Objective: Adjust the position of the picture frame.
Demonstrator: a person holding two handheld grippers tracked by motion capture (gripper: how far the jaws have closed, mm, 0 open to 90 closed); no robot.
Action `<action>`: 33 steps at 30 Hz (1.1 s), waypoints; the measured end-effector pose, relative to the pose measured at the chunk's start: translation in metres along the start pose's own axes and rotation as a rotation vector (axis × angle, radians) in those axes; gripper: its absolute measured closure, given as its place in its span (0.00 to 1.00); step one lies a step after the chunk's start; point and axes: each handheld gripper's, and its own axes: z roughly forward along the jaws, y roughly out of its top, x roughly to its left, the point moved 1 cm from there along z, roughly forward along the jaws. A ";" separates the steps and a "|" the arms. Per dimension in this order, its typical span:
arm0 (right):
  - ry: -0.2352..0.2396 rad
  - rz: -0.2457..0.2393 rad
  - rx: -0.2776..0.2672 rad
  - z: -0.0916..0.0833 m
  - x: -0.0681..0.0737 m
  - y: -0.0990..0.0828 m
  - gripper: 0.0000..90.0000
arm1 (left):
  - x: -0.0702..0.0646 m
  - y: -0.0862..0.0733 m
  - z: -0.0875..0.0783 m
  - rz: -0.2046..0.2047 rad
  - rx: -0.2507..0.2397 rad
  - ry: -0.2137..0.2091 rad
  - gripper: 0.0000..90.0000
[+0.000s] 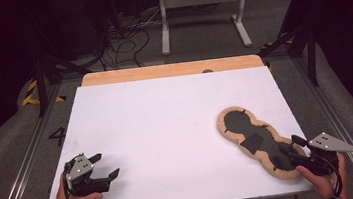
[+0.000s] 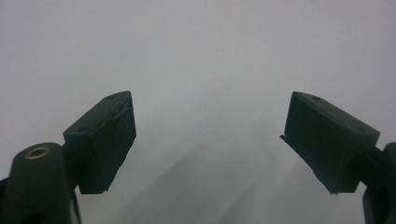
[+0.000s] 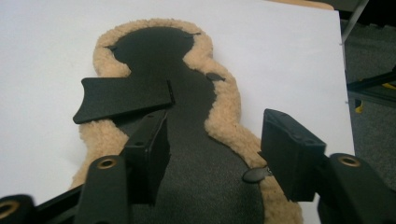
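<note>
Jaws of the left gripper are standing wide and empty at the lower left of the high view, hovering over bare white surface, well apart from the fleece-edged pad. That pad is lying at the lower right, its long axis running from upper left to lower right, so the right gripper is far nearer. Its jaws are partly open, straddling the pad's near end without pinching it.
</note>
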 end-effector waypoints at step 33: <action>0.061 0.242 0.091 0.008 -0.029 -0.018 0.48 | -0.005 -0.001 0.005 0.027 0.028 -0.030 0.18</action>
